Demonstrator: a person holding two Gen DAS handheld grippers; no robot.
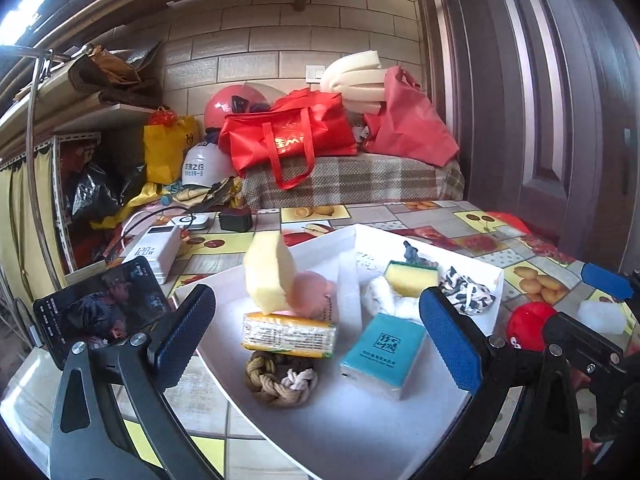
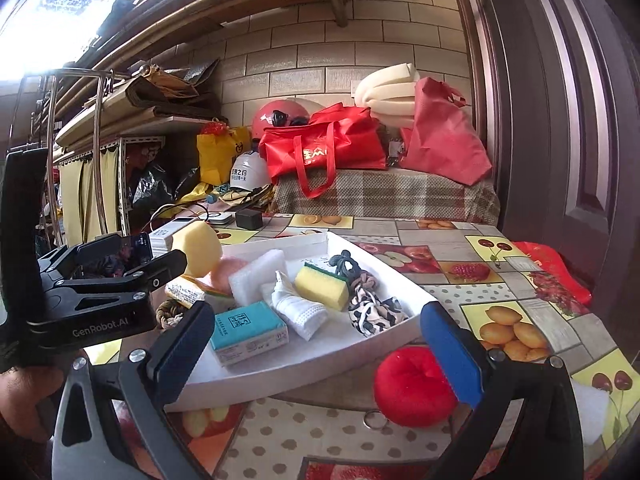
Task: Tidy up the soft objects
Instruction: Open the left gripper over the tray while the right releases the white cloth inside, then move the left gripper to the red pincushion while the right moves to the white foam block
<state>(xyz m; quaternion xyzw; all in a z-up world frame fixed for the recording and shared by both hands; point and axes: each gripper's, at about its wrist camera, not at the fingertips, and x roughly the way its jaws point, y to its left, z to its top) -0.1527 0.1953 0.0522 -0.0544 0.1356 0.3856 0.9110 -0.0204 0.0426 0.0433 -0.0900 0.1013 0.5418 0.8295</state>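
white tray [image 2: 304,376] on the fruit-patterned bench [image 2: 520,292], already loaded with soft items: teal tissue pack [image 2: 248,332], yellow sponge [image 2: 322,286], folded white cloth [image 2: 298,310], patterned scrunchie [image 2: 370,308], knotted rope [image 1: 280,380]. a pale yellow foam block [image 1: 268,272] appears blurred above the tray's far-left end. the red plush ball [image 2: 414,386] lies on the bench just outside the tray's near rim, beside a white foam piece [image 2: 592,404]. the left gripper [image 1: 316,332] is held wide open and empty over the tray; the right gripper [image 2: 320,348] is likewise wide open and empty, its right pad beside the ball. for a good pick, the jaws should be centred over the ball and closed gently, the keyring being kept clear of the pads.
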